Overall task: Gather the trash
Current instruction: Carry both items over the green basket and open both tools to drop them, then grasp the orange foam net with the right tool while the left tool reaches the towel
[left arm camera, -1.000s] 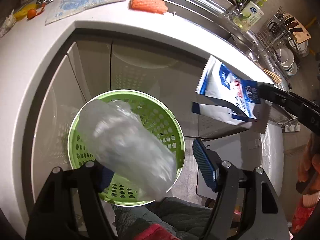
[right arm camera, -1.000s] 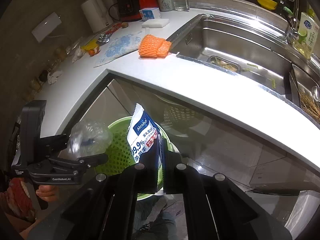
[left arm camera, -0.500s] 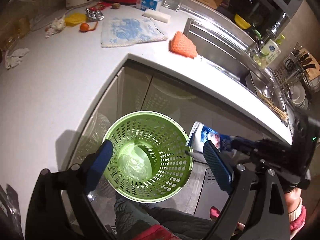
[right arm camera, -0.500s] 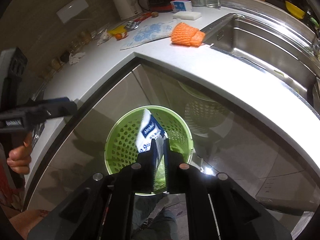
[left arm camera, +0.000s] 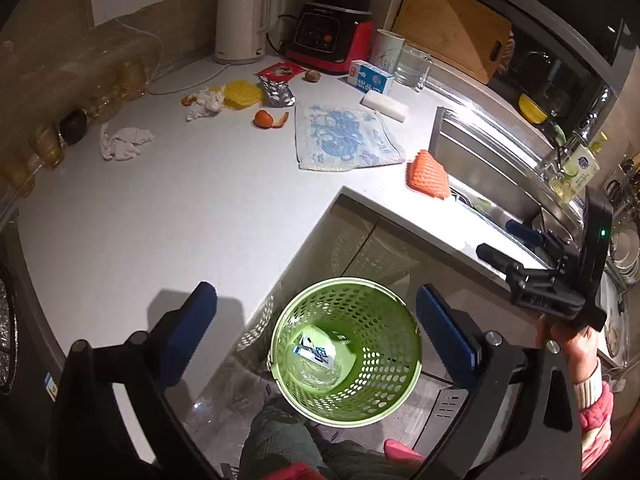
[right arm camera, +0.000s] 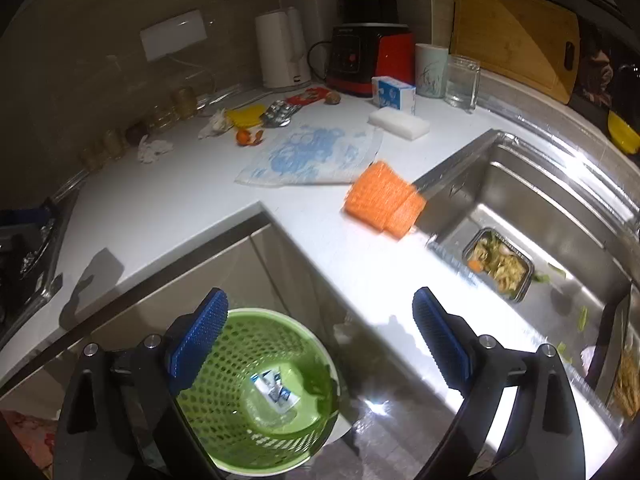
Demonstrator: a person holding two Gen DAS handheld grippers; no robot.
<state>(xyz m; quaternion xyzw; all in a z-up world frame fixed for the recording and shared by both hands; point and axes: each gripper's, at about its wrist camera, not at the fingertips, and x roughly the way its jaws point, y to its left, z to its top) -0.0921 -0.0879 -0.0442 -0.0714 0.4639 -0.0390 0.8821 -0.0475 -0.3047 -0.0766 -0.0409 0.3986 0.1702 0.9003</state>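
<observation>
A green perforated basket (left arm camera: 404, 384) (right arm camera: 224, 432) stands on the floor below the counter corner. A blue-and-white wipes packet (left arm camera: 316, 354) (right arm camera: 276, 390) and a clear plastic bag (left arm camera: 316, 374) lie at its bottom. My left gripper (left arm camera: 316, 320) is open and empty above the basket. My right gripper (right arm camera: 320, 332) is open and empty over the basket and counter edge; it also shows in the left wrist view (left arm camera: 516, 240). On the counter lie an orange foam net (left arm camera: 428, 176) (right arm camera: 384, 200), crumpled tissues (left arm camera: 124, 142), orange peel (left arm camera: 270, 119) and a foil wrapper (left arm camera: 276, 90).
White L-shaped counter (left arm camera: 160, 216) with a blue-patterned cloth (left arm camera: 344, 140), kettle (left arm camera: 240, 20), red blender (left arm camera: 336, 36), milk carton (left arm camera: 370, 78), glass (left arm camera: 412, 66) and white sponge (right arm camera: 398, 122). A steel sink (right arm camera: 540, 216) at right holds a food tray (right arm camera: 498, 264).
The plastic bag dropped from my left gripper into the basket. My right gripper opened and let the wipes packet fall in. Both grippers rose and now look over the counter.
</observation>
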